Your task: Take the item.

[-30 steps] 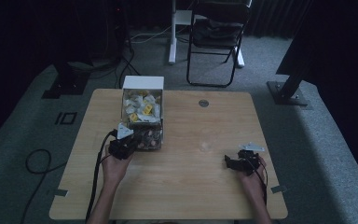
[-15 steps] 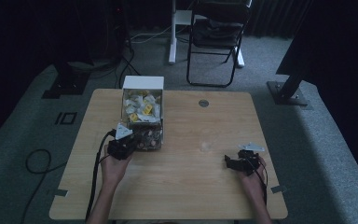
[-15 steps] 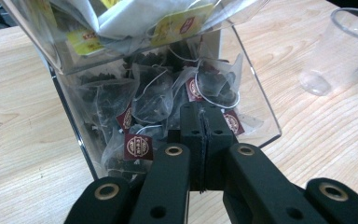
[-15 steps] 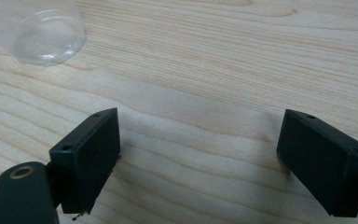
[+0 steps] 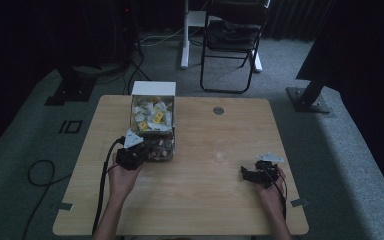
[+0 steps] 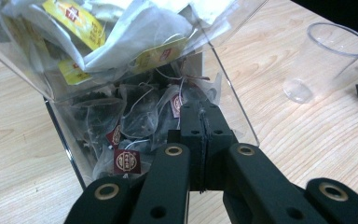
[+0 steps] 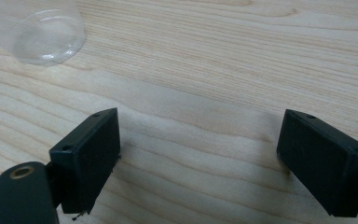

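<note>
A clear plastic box (image 5: 152, 127) packed with tea bags (image 6: 135, 116) lies on the wooden table (image 5: 195, 210), left of centre. My left gripper (image 5: 142, 150) sits at the box's near open end. Its jaws are shut, with the tips (image 6: 200, 109) pushed in among the tea bags with red tags; whether a bag or string is pinched is hidden. A clear plastic cup (image 6: 326, 60) stands to the right of the box. My right gripper (image 5: 244, 174) rests low over the table's right side, open and holding nothing (image 7: 198, 140), with the cup (image 7: 51, 35) ahead of it.
A folding chair (image 5: 232, 45) and a white post (image 5: 185, 35) stand beyond the far edge. A round grommet (image 5: 218, 110) sits in the tabletop near the back. The left gripper's cable (image 5: 102, 190) trails off the front edge. Bare wood lies between the grippers.
</note>
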Demonstrator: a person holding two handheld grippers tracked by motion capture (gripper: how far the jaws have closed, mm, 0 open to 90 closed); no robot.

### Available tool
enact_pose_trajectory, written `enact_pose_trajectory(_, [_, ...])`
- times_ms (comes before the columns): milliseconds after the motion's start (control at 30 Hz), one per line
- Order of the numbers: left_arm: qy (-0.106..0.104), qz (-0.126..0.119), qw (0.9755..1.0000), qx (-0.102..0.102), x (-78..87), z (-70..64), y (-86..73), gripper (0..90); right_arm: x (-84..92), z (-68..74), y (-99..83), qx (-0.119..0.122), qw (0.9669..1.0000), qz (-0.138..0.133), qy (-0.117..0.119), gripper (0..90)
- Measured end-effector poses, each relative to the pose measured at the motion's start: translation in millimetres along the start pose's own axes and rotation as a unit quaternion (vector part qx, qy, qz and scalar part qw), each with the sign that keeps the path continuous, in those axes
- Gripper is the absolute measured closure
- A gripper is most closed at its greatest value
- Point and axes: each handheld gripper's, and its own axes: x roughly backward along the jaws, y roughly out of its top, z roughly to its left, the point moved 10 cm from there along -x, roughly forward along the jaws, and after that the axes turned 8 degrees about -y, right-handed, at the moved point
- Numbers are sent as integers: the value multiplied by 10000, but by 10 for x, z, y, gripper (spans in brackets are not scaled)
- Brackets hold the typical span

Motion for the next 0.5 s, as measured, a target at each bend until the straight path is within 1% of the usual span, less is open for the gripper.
enact_pose_trajectory(500, [-190,-71,9997,-134,16,-146,136,900,0,1,0,-3,10000,2,1,130])
